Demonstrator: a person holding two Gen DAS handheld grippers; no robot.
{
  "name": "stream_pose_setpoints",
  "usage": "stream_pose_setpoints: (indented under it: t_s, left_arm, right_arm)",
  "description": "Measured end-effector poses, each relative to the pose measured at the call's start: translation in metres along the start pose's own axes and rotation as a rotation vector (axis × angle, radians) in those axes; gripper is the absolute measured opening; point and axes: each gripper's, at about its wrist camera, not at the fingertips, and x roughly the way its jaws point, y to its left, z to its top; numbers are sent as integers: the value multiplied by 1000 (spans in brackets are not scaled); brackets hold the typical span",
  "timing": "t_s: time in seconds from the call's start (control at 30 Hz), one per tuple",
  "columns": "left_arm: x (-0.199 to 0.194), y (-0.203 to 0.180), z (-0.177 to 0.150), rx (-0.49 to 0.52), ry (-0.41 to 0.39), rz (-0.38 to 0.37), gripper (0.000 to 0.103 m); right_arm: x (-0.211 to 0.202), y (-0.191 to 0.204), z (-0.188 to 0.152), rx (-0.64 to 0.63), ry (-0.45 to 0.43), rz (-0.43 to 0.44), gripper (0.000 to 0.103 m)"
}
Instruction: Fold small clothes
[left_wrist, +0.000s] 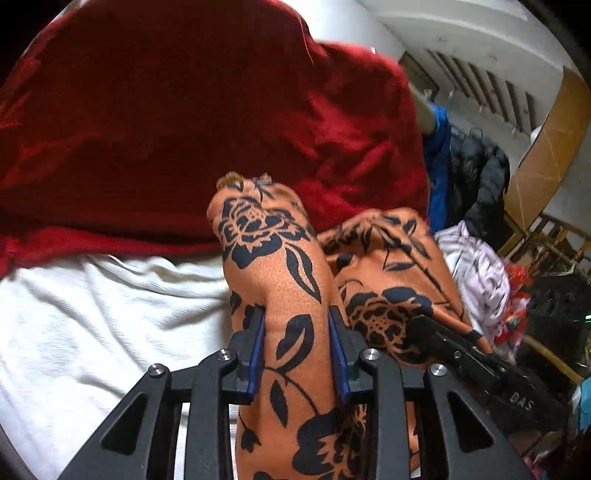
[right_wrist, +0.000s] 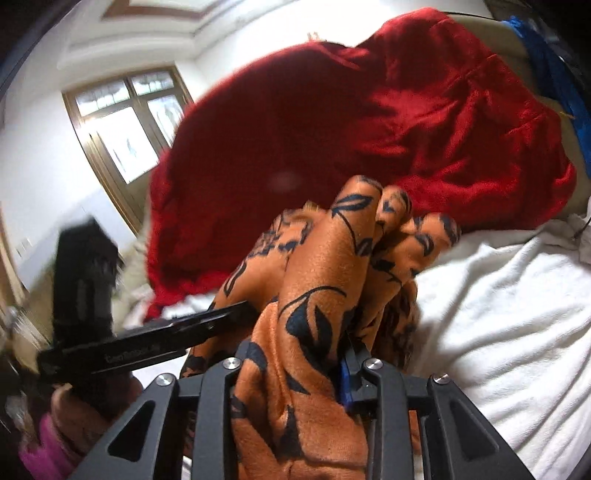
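An orange garment with a black flower print (left_wrist: 288, 280) is bunched up above a white sheet. My left gripper (left_wrist: 295, 328) is shut on a thick fold of it, the blue pads pressing both sides. The right gripper (left_wrist: 436, 332) shows at the right of the left wrist view, gripping the same cloth. In the right wrist view my right gripper (right_wrist: 299, 354) is shut on the orange garment (right_wrist: 317, 280), which covers its left finger. The left gripper (right_wrist: 229, 314) reaches in from the left and holds the cloth.
A large red blanket (left_wrist: 192, 122) lies behind the garment on the white sheet (left_wrist: 81, 314). A pile of clothes (left_wrist: 476, 266) sits at the right, with a blue and a black jacket. A window (right_wrist: 125, 122) is on the far wall.
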Motion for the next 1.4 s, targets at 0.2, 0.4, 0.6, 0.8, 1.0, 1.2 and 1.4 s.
stream_pose_setpoints:
  t_s: [0.2,0.4,0.6,0.8,1.0,1.2,1.4]
  left_arm:
    - [-63,21,-6,25,-91,68,26]
    - [-43,74,-50,42,36,304,26]
    - [-18,120,-75,-39,124,339,28]
    - [-26,101,-67,-8,91,383,43]
    - [-91,42,-70,86,-135,508,80]
    - [-143,0,-113,181,-230,686,83]
    - [-176,-8,-144,143,-217,689,83]
  right_arm:
    - [4,36,-19,2,2,72,31]
    - [35,50,-74,43,89,-43,31]
    - [46,10,-108,97,119,-263,38]
    - [1,18,-92,44,-10,-361,67]
    - [-55,87,-86,-219,-104,-450,67]
    - [-89,143,-93,-320,-89,-464,67]
    - [-111,181,-108,-382,-97,-472,67]
